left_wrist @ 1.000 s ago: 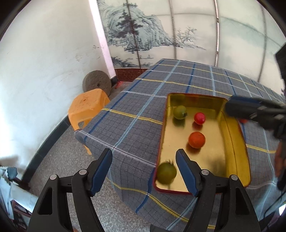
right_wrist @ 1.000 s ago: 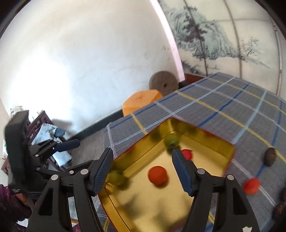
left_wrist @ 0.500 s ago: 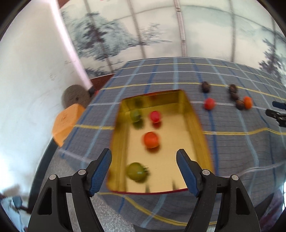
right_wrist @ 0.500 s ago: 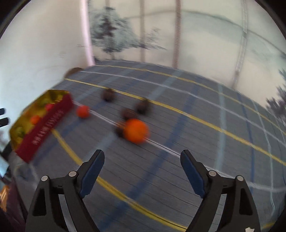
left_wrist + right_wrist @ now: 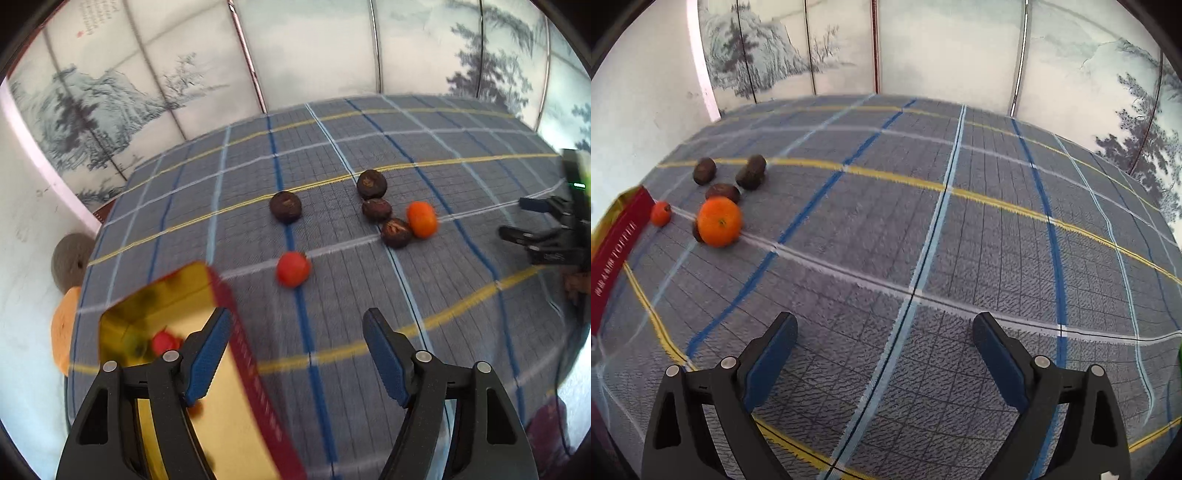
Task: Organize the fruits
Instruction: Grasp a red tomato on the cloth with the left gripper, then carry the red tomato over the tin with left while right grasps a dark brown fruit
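A gold tin with a red outer wall (image 5: 255, 373) sits on the checked tablecloth at the lower left of the left wrist view, with a red fruit (image 5: 162, 341) inside. Its red wall (image 5: 617, 254) shows at the left edge of the right wrist view. On the cloth lie a small red fruit (image 5: 293, 268) (image 5: 660, 213), an orange (image 5: 421, 219) (image 5: 719, 221) and several dark brown fruits (image 5: 285, 206) (image 5: 750, 171). My left gripper (image 5: 297, 354) is open and empty, over the tin's right wall. My right gripper (image 5: 884, 356) is open and empty, right of the fruits; it also shows in the left wrist view (image 5: 532, 221).
The checked tablecloth (image 5: 960, 236) covers the table. A painted folding screen (image 5: 332, 48) stands behind it. An orange stool (image 5: 62, 332) and a round grey stone (image 5: 70, 258) are on the floor past the table's left edge.
Both views have swung right, away from the tin and toward the loose fruits. The tin has slid to the left edge of each view. Both grippers stay open.
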A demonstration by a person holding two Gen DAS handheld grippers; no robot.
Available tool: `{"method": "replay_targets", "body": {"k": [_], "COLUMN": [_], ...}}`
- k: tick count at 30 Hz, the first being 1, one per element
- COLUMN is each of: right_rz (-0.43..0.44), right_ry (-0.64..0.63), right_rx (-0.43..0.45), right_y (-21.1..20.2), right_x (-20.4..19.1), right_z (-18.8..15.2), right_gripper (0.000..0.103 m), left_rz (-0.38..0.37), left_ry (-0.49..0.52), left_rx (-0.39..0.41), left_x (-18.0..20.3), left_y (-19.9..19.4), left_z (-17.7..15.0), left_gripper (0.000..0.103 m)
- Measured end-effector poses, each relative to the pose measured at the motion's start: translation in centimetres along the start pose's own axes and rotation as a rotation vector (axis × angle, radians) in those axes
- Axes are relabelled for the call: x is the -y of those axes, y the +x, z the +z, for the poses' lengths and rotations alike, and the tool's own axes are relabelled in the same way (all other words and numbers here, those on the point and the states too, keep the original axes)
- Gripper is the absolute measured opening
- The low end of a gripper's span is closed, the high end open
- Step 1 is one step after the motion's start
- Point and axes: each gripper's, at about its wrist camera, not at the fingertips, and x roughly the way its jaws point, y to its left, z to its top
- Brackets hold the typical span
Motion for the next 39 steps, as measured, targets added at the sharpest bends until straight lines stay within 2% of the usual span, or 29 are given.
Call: {"method": "replay_targets", "body": {"k": [4,11,13,15,17,20,23,25,27,28,31,33,37,39], "right_rz": [0.050,0.099,0.104,0.114,0.122,0.126,0.119,0.142,0.201,0.259,0.442,0.486,0.469,0.474], "right_ry": [0.048,0.059,0.060,0.064,0.070,0.076,0.075,0.080,0.080,0.077,0.074,0.026,-0.029,-0.028], "right_rx": [0.017,0.024,0.023,0.021,0.015,0.008,0.010,0.044,0.069,0.071,0.098,0.058,-0.046,-0.074], "right_y": [-0.2,-0.3,-0.3,-0.2,-0.1,0.0,0.0,-0.4,-0.8,-0.9,-1.4,-0.6,3.4,4.7], "right_x": [1.0,1.1,1.1,1.1,1.3,1.4,1.4,1.5,1.0,0.3,-2.4,-4.9,-8.8,-9.7], "right_z": [0.0,0.0,0.0,-0.1,0.0,0.0,0.0,0.2,1.0,2.0,5.5,7.5,10.2,10.8], "right_gripper": [0.096,0.096,0.096,0.096,0.096,0.096,0.096,0.096,0.091,0.088,0.087,0.086,0.070,0.068], "left_rz": [-0.023,-0.042,-0.068,-0.108,-0.100,-0.103,-0.137,-0.161,-0.183,-0.196,-0.185,-0.168,-0.166,-0.167], "left_ry": [0.039,0.075,0.077,0.058,0.044,-0.020,-0.103,-0.157,-0.198,-0.216,-0.235,-0.237,-0.253,-0.260], "left_rx": [-0.064,-0.156,-0.195,-0.193,-0.198,-0.176,-0.125,-0.098,-0.082,-0.072,-0.035,-0.017,-0.002,-0.001], "left_x": [0.2,-1.2,-1.4,-1.5,-1.4,-1.0,-0.5,-0.1,0.1,0.2,0.1,-0.1,-1.0,-1.5], "left_y": [4.7,9.9,11.0,11.2,11.2,10.0,7.2,4.9,3.2,2.2,-0.1,-1.2,-2.9,-3.2], "left_z": [2.4,4.1,4.0,4.0,3.9,3.2,1.9,0.8,0.1,-0.4,-1.4,-2.0,-3.4,-3.9], "left_gripper": [0.070,0.069,0.059,0.033,0.033,0.033,0.033,0.033,0.033,0.033,0.033,0.033,0.033,0.033]}}
